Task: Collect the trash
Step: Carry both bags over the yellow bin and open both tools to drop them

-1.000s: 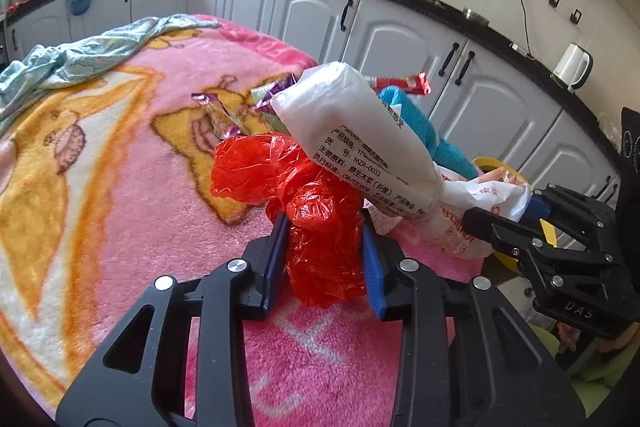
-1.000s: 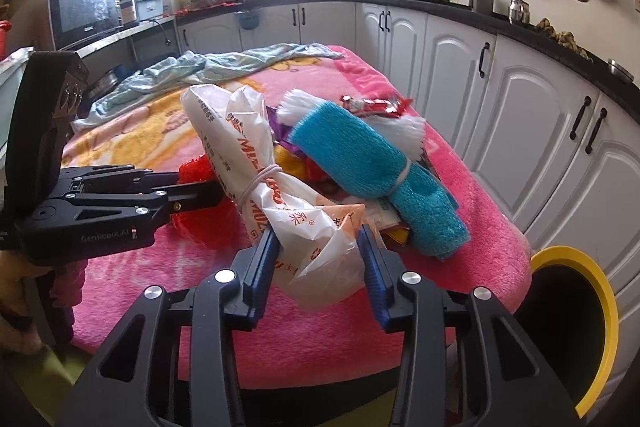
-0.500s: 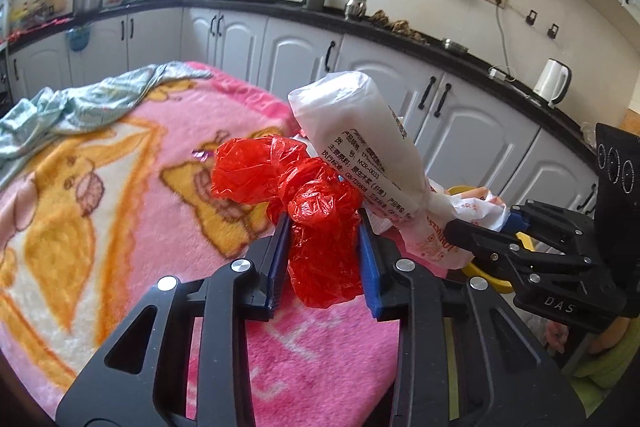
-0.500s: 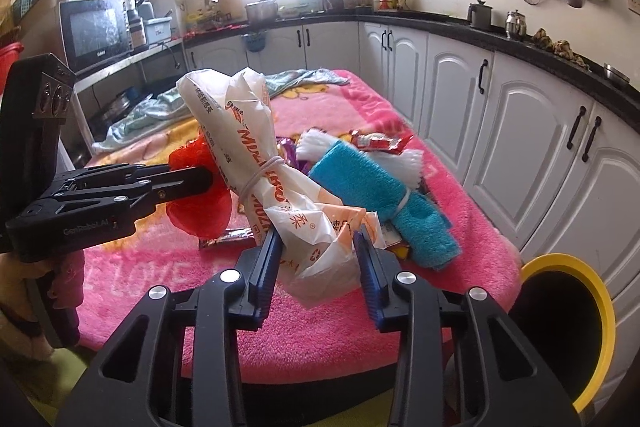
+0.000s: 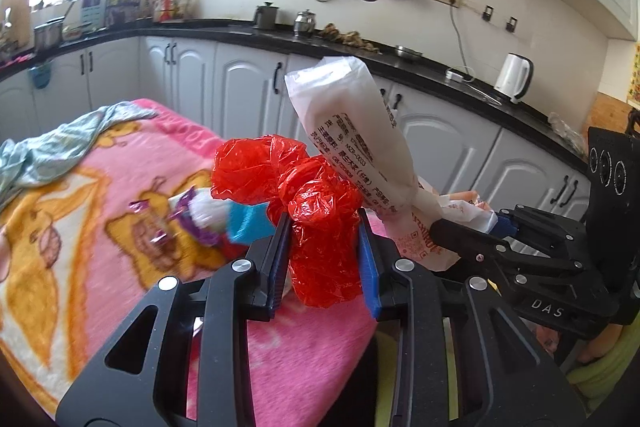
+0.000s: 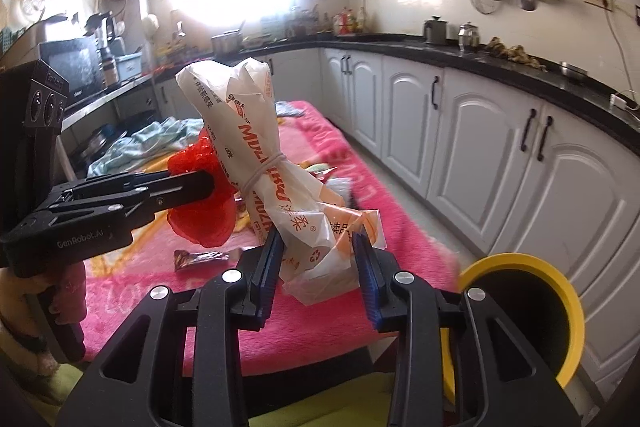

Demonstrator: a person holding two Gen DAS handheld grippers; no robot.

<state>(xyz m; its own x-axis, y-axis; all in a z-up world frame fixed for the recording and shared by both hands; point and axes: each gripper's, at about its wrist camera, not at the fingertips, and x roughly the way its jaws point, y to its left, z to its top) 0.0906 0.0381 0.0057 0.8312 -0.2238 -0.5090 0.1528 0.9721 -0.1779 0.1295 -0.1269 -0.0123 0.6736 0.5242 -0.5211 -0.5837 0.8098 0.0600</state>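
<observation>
My left gripper (image 5: 322,251) is shut on a crumpled red plastic bag (image 5: 308,203) and holds it above the pink blanket (image 5: 80,247). My right gripper (image 6: 316,267) is shut on a white plastic bag (image 6: 256,147) with orange print, tied with a rubber band. The two grippers are side by side; the white bag (image 5: 360,139) shows to the right in the left wrist view, the red bag (image 6: 200,211) to the left in the right wrist view. A yellow-rimmed black trash bin (image 6: 516,311) stands low right of the right gripper.
Candy wrappers (image 5: 160,219), a blue and white towel roll (image 5: 236,223) and a brown wrapper (image 6: 200,259) lie on the blanket. A pale green cloth (image 5: 60,143) lies at its far end. White cabinets (image 6: 520,167) and a black counter run behind.
Both grippers have lifted their bags up off the blanket and drawn back towards the table's near edge. The bin's opening now shows larger in the right wrist view.
</observation>
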